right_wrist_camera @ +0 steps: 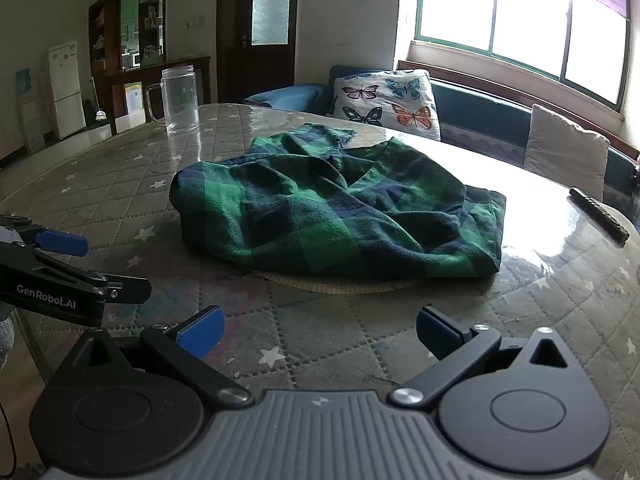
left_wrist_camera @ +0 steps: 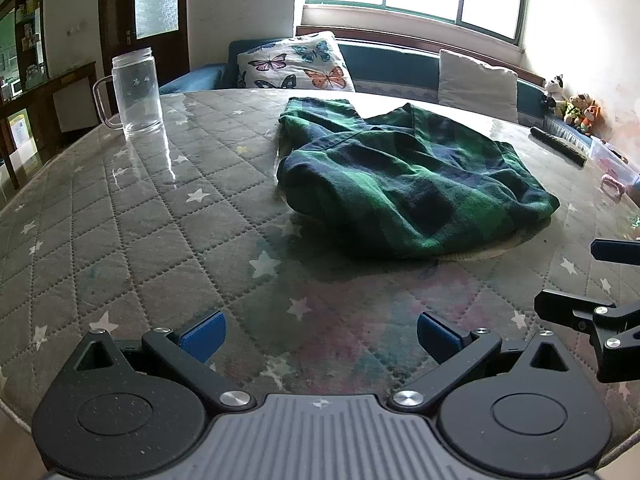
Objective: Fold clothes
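A green and navy plaid garment lies crumpled in a loose heap on the quilted grey star-pattern table, partly over a round woven mat. It also shows in the right wrist view. My left gripper is open and empty, above the table's near edge, short of the garment. My right gripper is open and empty too, also short of the garment. Each gripper shows at the side of the other's view: the right one, the left one.
A clear glass mug stands at the far left of the table. A dark remote-like bar lies at the far right. A round woven mat peeks out under the garment. A sofa with a butterfly cushion is behind the table.
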Demonstrator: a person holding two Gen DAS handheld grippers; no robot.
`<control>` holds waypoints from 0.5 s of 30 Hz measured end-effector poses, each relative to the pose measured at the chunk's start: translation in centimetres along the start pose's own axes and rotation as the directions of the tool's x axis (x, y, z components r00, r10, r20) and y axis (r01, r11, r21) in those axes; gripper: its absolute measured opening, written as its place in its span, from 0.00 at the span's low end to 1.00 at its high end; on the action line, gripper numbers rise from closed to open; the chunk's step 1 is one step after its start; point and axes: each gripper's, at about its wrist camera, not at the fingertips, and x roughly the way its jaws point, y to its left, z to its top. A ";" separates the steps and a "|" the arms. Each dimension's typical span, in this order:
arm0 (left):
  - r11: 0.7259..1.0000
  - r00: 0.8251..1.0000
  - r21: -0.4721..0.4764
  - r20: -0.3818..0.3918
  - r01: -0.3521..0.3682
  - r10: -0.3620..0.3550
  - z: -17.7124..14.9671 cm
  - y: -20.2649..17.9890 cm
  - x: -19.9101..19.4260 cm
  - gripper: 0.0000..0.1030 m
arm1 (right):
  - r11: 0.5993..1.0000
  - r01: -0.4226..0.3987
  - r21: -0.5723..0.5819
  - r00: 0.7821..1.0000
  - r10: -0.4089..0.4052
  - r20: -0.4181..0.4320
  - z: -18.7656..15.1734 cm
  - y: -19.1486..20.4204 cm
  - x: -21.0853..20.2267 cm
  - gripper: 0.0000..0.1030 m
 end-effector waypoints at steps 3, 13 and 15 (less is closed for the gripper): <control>1.000 1.000 0.010 0.000 -0.010 0.010 0.0 0.0 0.0 1.00 | 1.000 0.000 -0.006 1.000 0.000 -0.003 0.1 -0.2 0.0 1.00; 1.000 1.000 0.023 0.004 -0.001 0.001 0.3 -0.7 -0.4 1.00 | 1.000 -0.009 -0.005 1.000 0.009 0.007 0.0 0.1 -0.5 1.00; 1.000 1.000 0.025 0.007 0.002 -0.002 0.4 -0.7 -0.4 1.00 | 1.000 -0.010 -0.007 1.000 0.010 0.007 0.1 0.2 -0.6 1.00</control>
